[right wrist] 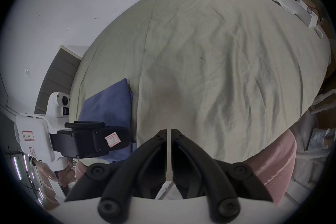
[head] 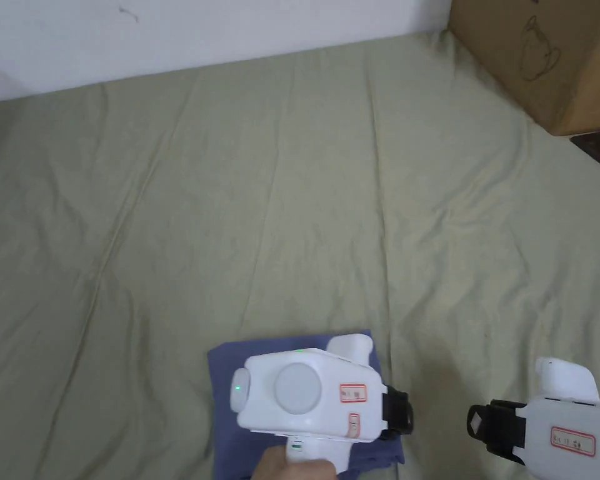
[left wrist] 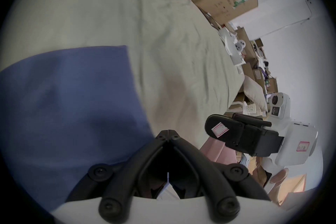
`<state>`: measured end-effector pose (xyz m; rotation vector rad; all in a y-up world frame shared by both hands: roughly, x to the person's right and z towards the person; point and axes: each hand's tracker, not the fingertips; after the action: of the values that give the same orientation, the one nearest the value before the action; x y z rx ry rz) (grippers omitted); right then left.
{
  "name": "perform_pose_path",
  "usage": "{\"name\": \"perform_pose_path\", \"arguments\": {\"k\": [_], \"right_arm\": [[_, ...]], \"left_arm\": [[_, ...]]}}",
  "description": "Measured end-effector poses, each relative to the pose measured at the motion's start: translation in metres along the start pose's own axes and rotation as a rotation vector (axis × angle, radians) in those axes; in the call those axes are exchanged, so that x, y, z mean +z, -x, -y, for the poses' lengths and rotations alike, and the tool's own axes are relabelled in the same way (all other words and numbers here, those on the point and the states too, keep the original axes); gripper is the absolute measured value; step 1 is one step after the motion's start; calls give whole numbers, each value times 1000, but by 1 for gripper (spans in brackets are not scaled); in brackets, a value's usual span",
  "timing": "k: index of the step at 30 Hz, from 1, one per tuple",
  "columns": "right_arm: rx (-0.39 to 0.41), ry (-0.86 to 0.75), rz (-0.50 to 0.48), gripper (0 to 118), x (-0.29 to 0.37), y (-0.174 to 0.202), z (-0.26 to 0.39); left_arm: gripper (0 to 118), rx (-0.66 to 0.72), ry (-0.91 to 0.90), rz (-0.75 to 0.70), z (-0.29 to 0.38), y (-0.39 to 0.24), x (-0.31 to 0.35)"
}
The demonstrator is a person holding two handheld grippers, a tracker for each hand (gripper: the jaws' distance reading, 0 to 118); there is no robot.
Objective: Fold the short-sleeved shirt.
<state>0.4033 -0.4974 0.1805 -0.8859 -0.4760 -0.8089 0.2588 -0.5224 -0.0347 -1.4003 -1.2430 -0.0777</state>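
The blue short-sleeved shirt (head: 229, 364) lies folded into a small rectangle at the near edge of the pale green bed sheet (head: 292, 187). My left gripper (head: 409, 412) hovers over the shirt's right side, jaws shut with nothing between them. In the left gripper view its fingertips (left wrist: 168, 131) meet just past the shirt's (left wrist: 72, 100) right edge. My right gripper (head: 474, 426) is off the shirt to the right, over bare sheet, and points at the left gripper. In the right gripper view its jaws (right wrist: 168, 130) stand together, holding nothing. The shirt (right wrist: 109, 106) and left gripper (right wrist: 125, 138) show at the left.
A large cardboard box (head: 542, 56) stands on the bed's far right corner against the white wall. Loose white packaging and more boxes (left wrist: 234, 49) crowd the bed's right side. The sheet beyond the shirt is wide and wrinkled. Pink fabric (right wrist: 272, 164) on the person lies near the front edge.
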Motion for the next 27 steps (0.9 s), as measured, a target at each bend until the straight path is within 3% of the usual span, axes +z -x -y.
{"name": "perform_pose_path", "arguments": {"k": [4,7,13,17,19,21,22,24,25,27], "right_arm": [[6,-1,4,5,6,-1,-2],[41,-6,10,5,9,8,-8],[250,-8,-75,5,-2,73,-26],[369,31,-129,5,-42,122,-28],[354,104,-162,5,-72,131,-26],[337,160,-101,5,-99,132,-18],[369,159,-58,5,-108,133,-11],[400,131,-62,5,-105,135,-8],[396,130,-64,5,-101,137,-10],[401,137,-58,5,-99,138,-13]], "left_arm": [[0,25,-9,65,5,5,18],[0,46,-131,115,14,23,69],[0,166,-324,3,51,94,173],[0,297,-369,-41,88,142,199],[1,344,-390,-18,103,158,204],[24,357,-392,-12,111,172,203],[50,379,-407,-3,114,177,202],[92,404,-406,58,114,183,195],[104,423,-394,91,112,186,190],[106,424,-380,156,105,189,179]]}}
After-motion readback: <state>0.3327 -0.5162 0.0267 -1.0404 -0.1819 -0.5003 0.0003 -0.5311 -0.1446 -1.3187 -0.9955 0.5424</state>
